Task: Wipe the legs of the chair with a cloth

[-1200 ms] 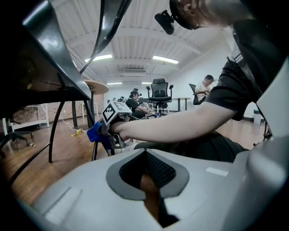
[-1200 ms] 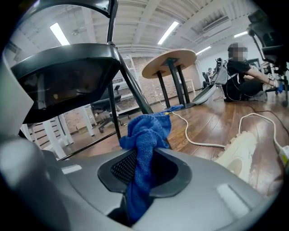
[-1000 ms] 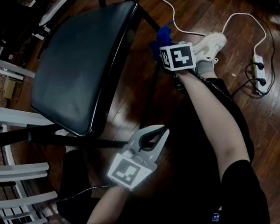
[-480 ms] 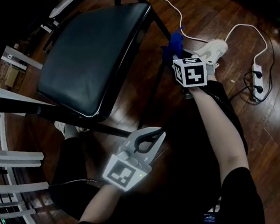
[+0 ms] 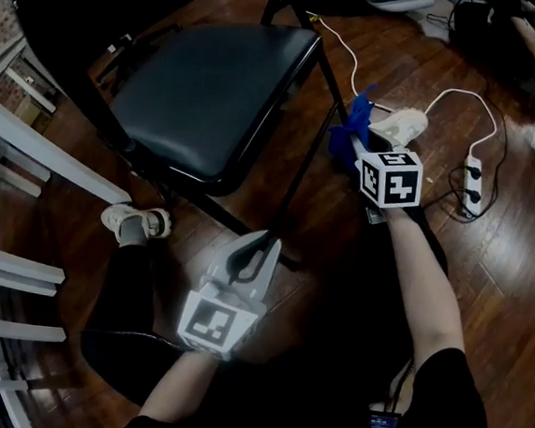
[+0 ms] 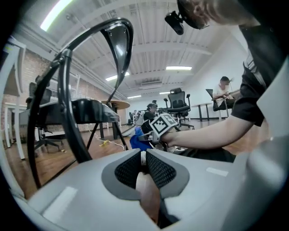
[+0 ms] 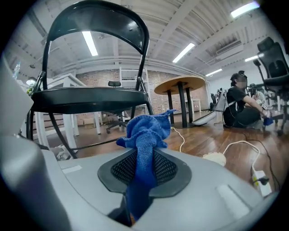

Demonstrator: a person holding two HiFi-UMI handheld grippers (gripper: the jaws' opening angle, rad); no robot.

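A black folding chair stands on the wood floor, with one thin black leg slanting down past the seat's right edge. My right gripper is shut on a blue cloth that bunches out past its jaws, close beside that leg. I cannot tell whether they touch. In the right gripper view the cloth is pinched in that gripper, and the chair's seat lies ahead. My left gripper is shut and empty, below the seat's front edge. Its own view shows the left gripper with jaws together.
A white power strip and white cable lie on the floor at right. The person's shoes rest near the chair. White frames stand at left. A round table and seated people are farther off.
Both grippers have risen and the head view has pulled back, so the chair sits smaller and higher in the picture. My right gripper still holds the cloth by the leg.
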